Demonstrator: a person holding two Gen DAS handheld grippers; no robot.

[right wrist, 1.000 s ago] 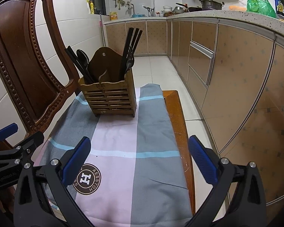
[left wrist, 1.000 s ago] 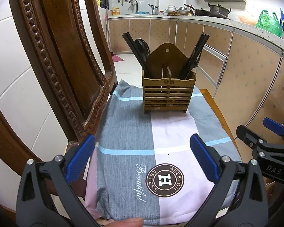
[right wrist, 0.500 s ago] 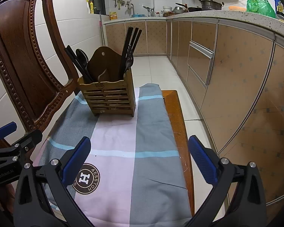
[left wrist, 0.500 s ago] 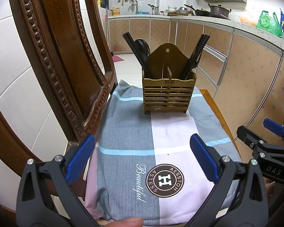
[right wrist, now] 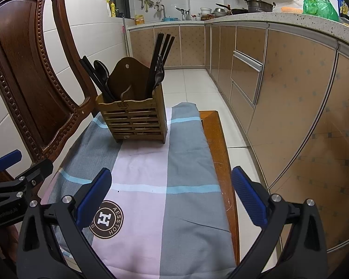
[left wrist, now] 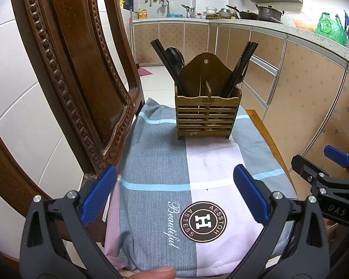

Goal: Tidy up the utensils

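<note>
A wooden slatted utensil holder (left wrist: 207, 116) (right wrist: 135, 121) stands at the far end of a cloth-covered chair seat. Black chopsticks (left wrist: 166, 64) and a black spoon (left wrist: 175, 57) lean in its left compartment. More black chopsticks (left wrist: 242, 65) (right wrist: 159, 58) and a black fork (right wrist: 160, 69) stand in its right compartment. My left gripper (left wrist: 174, 195) is open and empty above the near part of the cloth. My right gripper (right wrist: 171, 195) is open and empty to the right of it, also well short of the holder.
The grey, pink and blue cloth (left wrist: 156, 162) covers the wooden seat (right wrist: 217, 144). The carved chair back (left wrist: 76, 69) rises close on the left. Kitchen cabinets (right wrist: 290, 88) run along the right across a tiled floor (right wrist: 193, 83).
The right wrist view has shifted slightly, with the holder a little lower left in frame. The left gripper has barely moved. Both grippers stay open.
</note>
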